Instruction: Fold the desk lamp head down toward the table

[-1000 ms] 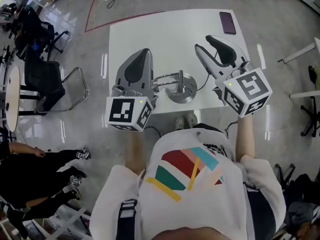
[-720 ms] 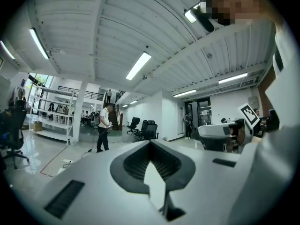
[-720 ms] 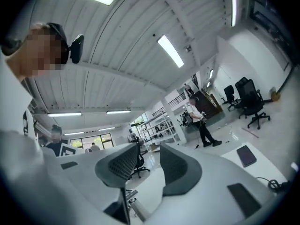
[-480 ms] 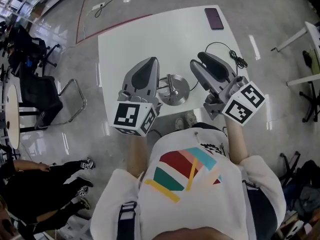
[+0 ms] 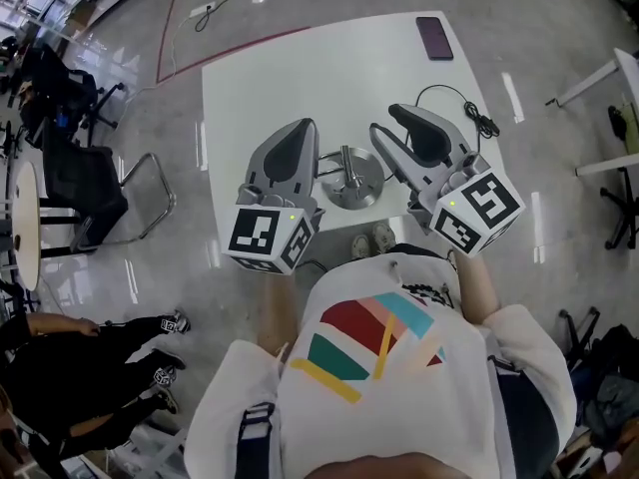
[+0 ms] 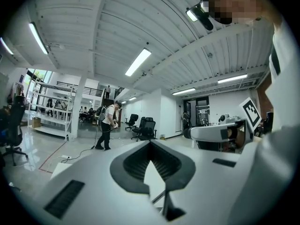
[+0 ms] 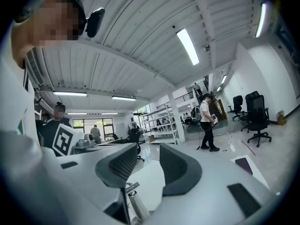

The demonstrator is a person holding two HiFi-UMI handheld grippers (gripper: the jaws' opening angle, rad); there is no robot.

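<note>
The desk lamp's round silver base stands near the front edge of the white table, with its short upright post rising from the middle. A thin lamp arm runs left from the post and passes under my left gripper, so the lamp head is hidden. That gripper hovers level just left of the base with its jaws shut and empty; its own view shows the jaws meeting over the thin rod. My right gripper hovers just right of the base, rolled on its side. Its jaws stand narrowly apart, empty, above the metal post.
A black cord coils on the table's right side, and a dark phone lies at the far right corner. Office chairs stand on the floor to the left. The person's shoes show below the table's front edge.
Both grippers have edged in toward the lamp base and sunk a little. The right gripper has rolled. Neither has touched the lamp.
</note>
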